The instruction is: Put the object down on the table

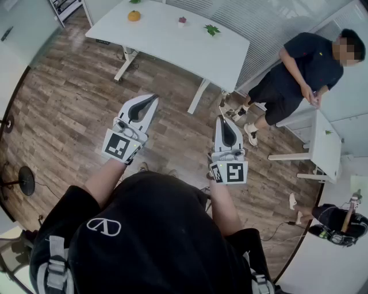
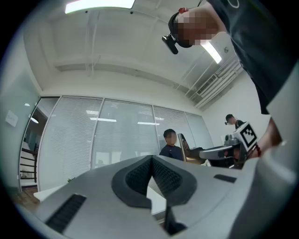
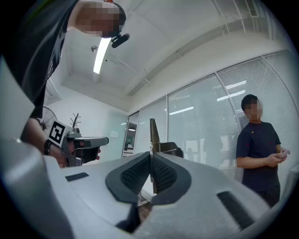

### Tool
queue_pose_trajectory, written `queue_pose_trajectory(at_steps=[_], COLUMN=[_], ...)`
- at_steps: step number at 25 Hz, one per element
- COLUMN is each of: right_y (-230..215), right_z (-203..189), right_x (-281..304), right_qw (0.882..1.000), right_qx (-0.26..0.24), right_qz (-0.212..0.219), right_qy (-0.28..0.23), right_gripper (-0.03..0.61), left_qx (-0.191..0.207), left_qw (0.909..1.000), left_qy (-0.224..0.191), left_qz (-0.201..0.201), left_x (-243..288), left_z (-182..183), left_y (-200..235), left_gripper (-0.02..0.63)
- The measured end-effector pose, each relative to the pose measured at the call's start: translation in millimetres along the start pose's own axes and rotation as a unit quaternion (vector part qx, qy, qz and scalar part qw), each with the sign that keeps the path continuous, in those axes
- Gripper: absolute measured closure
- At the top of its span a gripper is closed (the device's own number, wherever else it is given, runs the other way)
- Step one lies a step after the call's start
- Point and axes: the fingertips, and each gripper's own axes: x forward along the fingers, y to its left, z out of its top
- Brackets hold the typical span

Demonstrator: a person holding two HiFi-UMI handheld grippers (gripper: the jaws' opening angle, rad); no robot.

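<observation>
- No object sits in either pair of tongs. The small things in view all rest on the long white table point(image 1: 172, 43): a round orange object point(image 1: 134, 15) near its far left end, a small dark-red object point(image 1: 182, 21) to the right of it, and a green leafy piece point(image 1: 212, 29) further right. Which one the task means cannot be told.
- The left gripper point(image 1: 153, 99), grey-white with a square-marker cube, hangs over the floor well short of the table. Its dark ribbed pads are pressed together with nothing between them point(image 2: 152, 159).
- The right gripper point(image 1: 222, 119) is level beside it, apart from it. Its jaws are also drawn fully together and empty point(image 3: 150, 154).
- Both point toward the table, above brown wood-plank flooring point(image 1: 69, 109).
- A person in dark clothes point(image 1: 299, 74) sits to the right, beside a smaller white table point(image 1: 325, 149).
</observation>
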Motion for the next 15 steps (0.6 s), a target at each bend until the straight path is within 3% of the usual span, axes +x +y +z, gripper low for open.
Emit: queue_pose_trajectory(at_steps=[15], right_y=[10.0], right_z=[-2.9], right_x=[-8.0], right_qw=[1.0], right_qx=[0.016], right_qz=[0.008], right_qy=[-0.005], right_gripper=[0.572], left_qx=[-0.008], left_qw=[1.0], left_qy=[0.0], left_qz=[-0.005], left_x=[-9.4], left_z=[-1.4], left_y=[-9.0], left_gripper=[0.609])
